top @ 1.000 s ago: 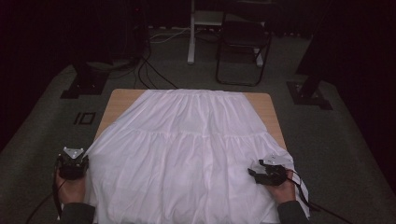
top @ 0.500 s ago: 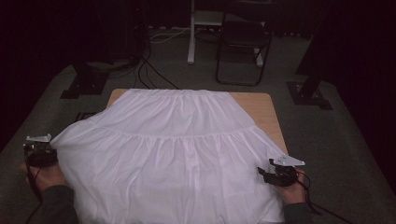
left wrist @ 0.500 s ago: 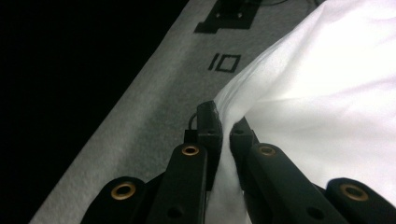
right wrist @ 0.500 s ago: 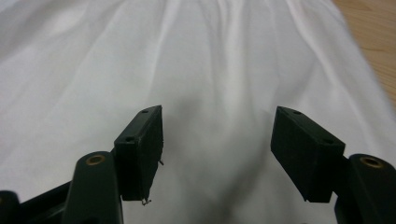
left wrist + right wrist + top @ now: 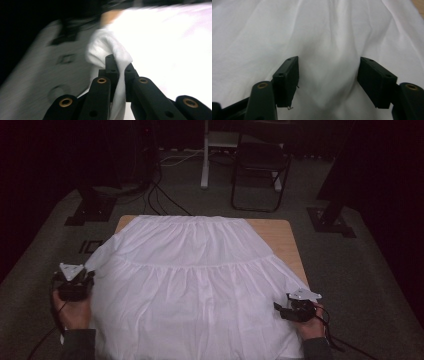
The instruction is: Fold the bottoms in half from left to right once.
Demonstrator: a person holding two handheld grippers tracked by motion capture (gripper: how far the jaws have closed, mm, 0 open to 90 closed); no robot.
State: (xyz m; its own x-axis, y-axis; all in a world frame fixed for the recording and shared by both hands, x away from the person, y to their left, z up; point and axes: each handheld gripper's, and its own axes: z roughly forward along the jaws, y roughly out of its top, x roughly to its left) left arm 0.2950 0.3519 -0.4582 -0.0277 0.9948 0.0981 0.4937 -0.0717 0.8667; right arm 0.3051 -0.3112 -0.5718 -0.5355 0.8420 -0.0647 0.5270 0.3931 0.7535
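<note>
White skirt (image 5: 195, 285) lies spread over the wooden surface (image 5: 280, 234), waistband at the far edge, hem toward you, draping past both sides. Your left gripper (image 5: 74, 282) has its fingers (image 5: 112, 68) pressed together on a bunch of fabric at the left edge, lifted off the surface. Your right gripper (image 5: 296, 309) sits at the right hem with fingers (image 5: 287, 80) spread, cloth beneath them but not pinched. By my reading, you have one side in hand; the right grasp and any fold remain.
</note>
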